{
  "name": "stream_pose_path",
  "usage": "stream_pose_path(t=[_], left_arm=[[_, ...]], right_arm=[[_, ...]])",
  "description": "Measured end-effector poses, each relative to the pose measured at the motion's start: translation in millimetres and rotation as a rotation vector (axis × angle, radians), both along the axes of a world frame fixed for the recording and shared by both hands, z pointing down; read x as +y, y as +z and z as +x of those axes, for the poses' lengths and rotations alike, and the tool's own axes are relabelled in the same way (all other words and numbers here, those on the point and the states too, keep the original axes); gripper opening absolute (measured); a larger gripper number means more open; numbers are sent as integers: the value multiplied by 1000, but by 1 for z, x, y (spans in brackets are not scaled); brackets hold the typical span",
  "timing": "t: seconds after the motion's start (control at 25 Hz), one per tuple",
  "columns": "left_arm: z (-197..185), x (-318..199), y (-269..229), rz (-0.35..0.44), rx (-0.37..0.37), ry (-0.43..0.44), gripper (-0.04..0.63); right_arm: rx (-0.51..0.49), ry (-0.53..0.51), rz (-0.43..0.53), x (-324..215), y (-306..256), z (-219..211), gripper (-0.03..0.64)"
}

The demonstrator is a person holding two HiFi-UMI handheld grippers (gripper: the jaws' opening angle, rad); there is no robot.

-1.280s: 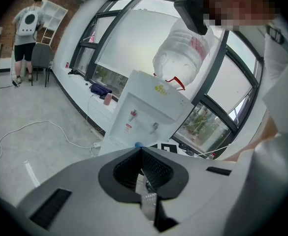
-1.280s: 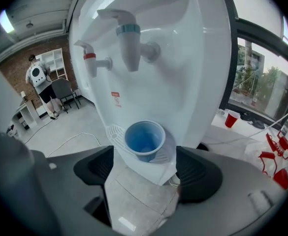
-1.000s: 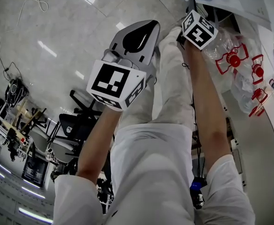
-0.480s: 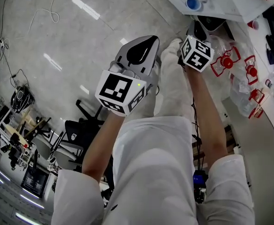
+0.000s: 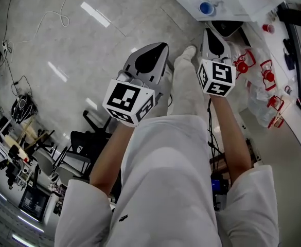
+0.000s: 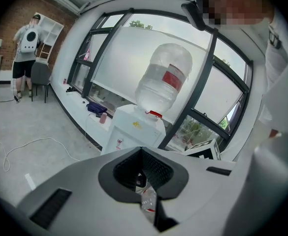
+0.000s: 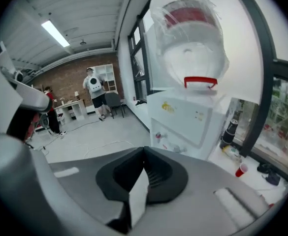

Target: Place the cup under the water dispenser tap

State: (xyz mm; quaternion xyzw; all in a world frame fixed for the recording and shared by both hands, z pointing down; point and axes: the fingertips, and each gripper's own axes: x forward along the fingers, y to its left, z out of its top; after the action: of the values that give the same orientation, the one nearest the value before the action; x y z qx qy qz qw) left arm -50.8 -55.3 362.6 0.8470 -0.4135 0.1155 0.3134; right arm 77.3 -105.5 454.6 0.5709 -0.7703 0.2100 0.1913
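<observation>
Window-lit workroom, pale polished floor, glass wall behind a white water dispenser (image 7: pixel 183 117) that carries an upturned bottle.

Right claw (image 7: pixel 143 151): jaws together, nothing gripped. Left claw (image 6: pixel 141 150): jaws also meet at the tips, empty.

Cup: taking the red cup (image 7: pixel 241 170) as the one meant. It stands upright on the white sill (image 7: pixel 232 162), to the right of the dispenser. In the right gripper view it sits at lower right of the frame, beyond and to the right of the jaw tips, well apart from them. The tap (image 7: pixel 158 135) shows just above the tips, near frame centre. In the head view the cup is a small red spot at upper right, past the right claw.

Step in hand, as I judge it: reach for the cup; nothing is picked up yet.
- Swing the right claw toward lower right and spread the jaws before arriving.
- Approach the side wall level, mid-height.
- It looks like thin plastic, so close gently or it may buckle.
- Keep it upright on the carry to the tap.
</observation>
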Motion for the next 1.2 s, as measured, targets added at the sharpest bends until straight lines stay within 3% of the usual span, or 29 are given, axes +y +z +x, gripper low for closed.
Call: stream_pose_path(t=[0.12, 0.44, 0.68, 1.2], left_arm=[[-5, 4, -19, 24, 7, -7, 2], [-19, 11, -72, 97, 21, -28, 2], [-31, 15, -110, 160, 43, -44, 2], [-49, 35, -155, 243, 59, -78, 2]], right_arm=[[59, -77, 28, 10, -27, -3, 11], [71, -172, 118, 36, -109, -7, 11], [52, -174, 120, 56, -167, -3, 11], [33, -150, 242, 87, -256, 9, 11]])
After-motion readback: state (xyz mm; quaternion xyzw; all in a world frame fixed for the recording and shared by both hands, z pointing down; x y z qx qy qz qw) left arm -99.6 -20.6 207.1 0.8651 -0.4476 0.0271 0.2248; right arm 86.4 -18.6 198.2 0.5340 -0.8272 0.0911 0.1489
